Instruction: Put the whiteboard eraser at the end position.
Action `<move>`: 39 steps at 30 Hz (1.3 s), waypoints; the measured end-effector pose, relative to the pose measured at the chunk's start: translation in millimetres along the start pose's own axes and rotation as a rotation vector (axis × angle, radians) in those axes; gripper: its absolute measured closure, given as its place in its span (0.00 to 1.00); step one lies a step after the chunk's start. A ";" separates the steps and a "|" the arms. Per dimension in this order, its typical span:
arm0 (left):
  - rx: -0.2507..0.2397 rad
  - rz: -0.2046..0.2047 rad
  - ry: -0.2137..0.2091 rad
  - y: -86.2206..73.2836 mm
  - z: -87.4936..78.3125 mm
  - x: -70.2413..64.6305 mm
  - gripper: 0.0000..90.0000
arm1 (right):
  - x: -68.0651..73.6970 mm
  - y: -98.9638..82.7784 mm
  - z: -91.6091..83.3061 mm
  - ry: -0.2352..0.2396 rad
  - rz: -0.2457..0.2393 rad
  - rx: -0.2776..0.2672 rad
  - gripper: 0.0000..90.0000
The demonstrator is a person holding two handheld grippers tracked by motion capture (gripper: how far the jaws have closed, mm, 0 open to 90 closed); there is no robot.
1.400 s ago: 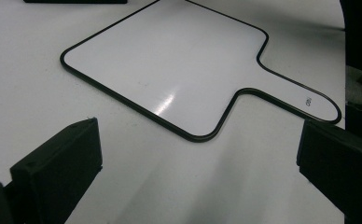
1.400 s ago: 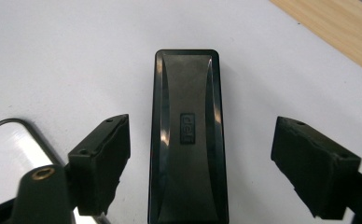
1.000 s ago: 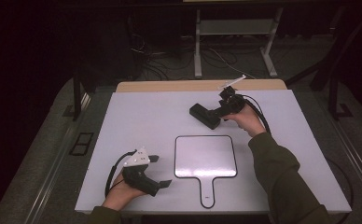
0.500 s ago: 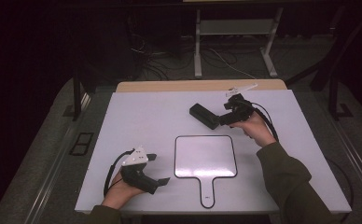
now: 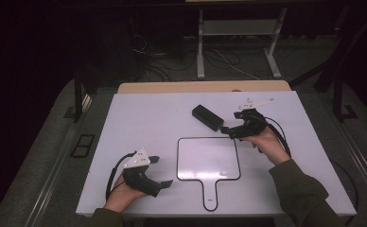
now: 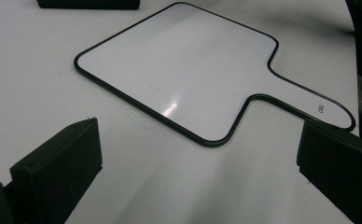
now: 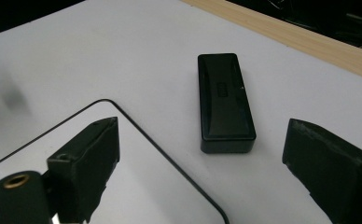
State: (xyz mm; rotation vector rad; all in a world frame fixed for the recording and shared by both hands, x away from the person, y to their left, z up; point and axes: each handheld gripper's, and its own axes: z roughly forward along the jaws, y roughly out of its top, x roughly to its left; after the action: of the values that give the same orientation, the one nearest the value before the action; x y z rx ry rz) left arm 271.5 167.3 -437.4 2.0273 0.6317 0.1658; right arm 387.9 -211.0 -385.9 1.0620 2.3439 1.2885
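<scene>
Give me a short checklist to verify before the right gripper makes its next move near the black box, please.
1. Right gripper jaws open, with nothing between them: ok; they have just been opening.
2. Black box lies flat on the table, apart from both jaws: ok.
3. Box is free of the whiteboard, with a gap between them: ok.
4. Left gripper rests open near the table's front edge, away from the box: ok.
5. Whiteboard surface is blank: ok.
6. Whether the box is an eraser or a case: cannot tell.
</scene>
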 end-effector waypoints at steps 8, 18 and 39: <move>-0.004 -0.013 -0.003 0.8 0.6 1.2 0.00 | 8.0 -19.1 -10.9 -0.007 0.011 -0.025 0.11; -0.002 -0.008 -0.004 0.9 0.0 -1.7 0.00 | 9.1 -52.0 -31.2 -0.009 0.054 -0.045 0.11; -0.008 -0.011 -0.006 2.9 0.3 -1.7 0.00 | 28.3 -112.5 -68.8 0.035 0.064 -0.053 0.11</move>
State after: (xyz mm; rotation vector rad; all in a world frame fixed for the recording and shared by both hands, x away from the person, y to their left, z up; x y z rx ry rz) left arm 271.1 165.1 -434.9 2.0153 0.6379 0.1557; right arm 277.9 -271.7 -434.9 1.1158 2.3041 1.3950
